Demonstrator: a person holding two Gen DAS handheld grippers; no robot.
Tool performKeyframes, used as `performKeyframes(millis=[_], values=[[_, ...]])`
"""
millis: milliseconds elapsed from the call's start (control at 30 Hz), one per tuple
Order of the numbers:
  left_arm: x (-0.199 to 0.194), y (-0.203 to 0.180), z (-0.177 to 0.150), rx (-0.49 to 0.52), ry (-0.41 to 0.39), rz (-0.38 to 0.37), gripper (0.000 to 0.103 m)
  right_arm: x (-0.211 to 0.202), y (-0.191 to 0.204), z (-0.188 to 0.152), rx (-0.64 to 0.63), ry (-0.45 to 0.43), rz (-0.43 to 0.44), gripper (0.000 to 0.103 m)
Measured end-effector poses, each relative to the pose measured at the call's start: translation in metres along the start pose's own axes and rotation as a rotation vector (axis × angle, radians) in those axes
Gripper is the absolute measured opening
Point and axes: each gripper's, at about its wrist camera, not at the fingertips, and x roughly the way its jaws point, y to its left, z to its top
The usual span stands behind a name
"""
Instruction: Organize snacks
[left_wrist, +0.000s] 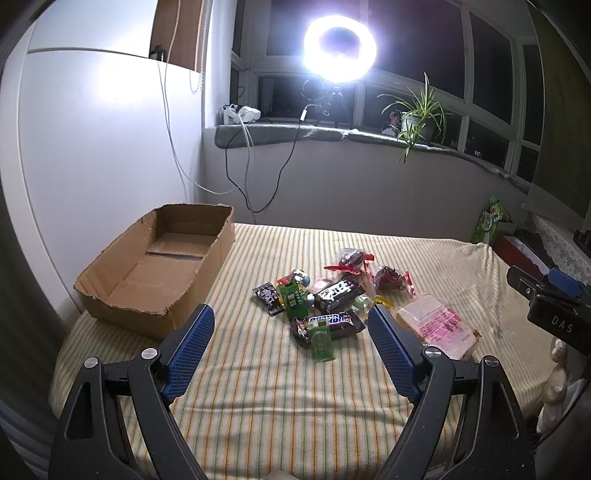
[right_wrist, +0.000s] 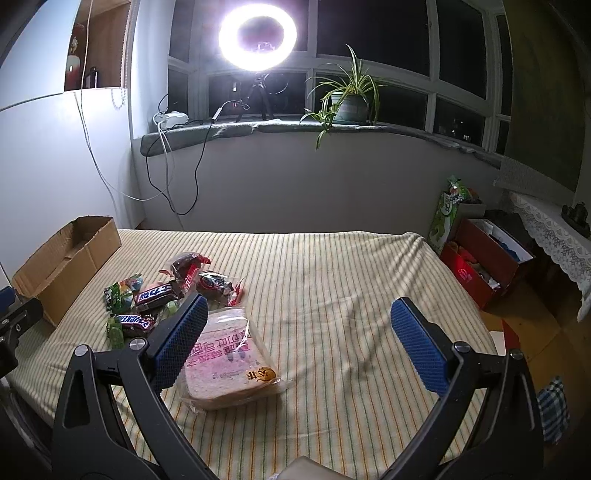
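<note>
A pile of wrapped snacks (left_wrist: 325, 299) lies on the striped bed cover: two Snickers bars (left_wrist: 334, 323), green packets, red-trimmed clear bags and a bagged bread slice (left_wrist: 437, 325). An open, empty cardboard box (left_wrist: 162, 264) stands to the left. My left gripper (left_wrist: 291, 317) is open and empty, just in front of the pile. My right gripper (right_wrist: 299, 314) is open and empty; the bread slice (right_wrist: 231, 363) lies by its left finger, the pile (right_wrist: 162, 295) beyond and the box (right_wrist: 66, 260) at far left.
The striped bed cover (right_wrist: 332, 273) extends to the right. A red box (right_wrist: 484, 258) and green bag (right_wrist: 445, 218) stand past the bed's right edge. A ring light (left_wrist: 340, 48) and potted plant (left_wrist: 417, 122) are on the windowsill. The right gripper's body (left_wrist: 554, 310) shows at the left view's right edge.
</note>
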Motion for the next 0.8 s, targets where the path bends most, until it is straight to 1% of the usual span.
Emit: performKeyframes(millis=[800], values=[[0.0009,0.0002,-0.0001,-0.007,0.003,-0.018,0.085,-0.0008,0.0013,-0.0014,-0.001,0.000,0.002,0.102]])
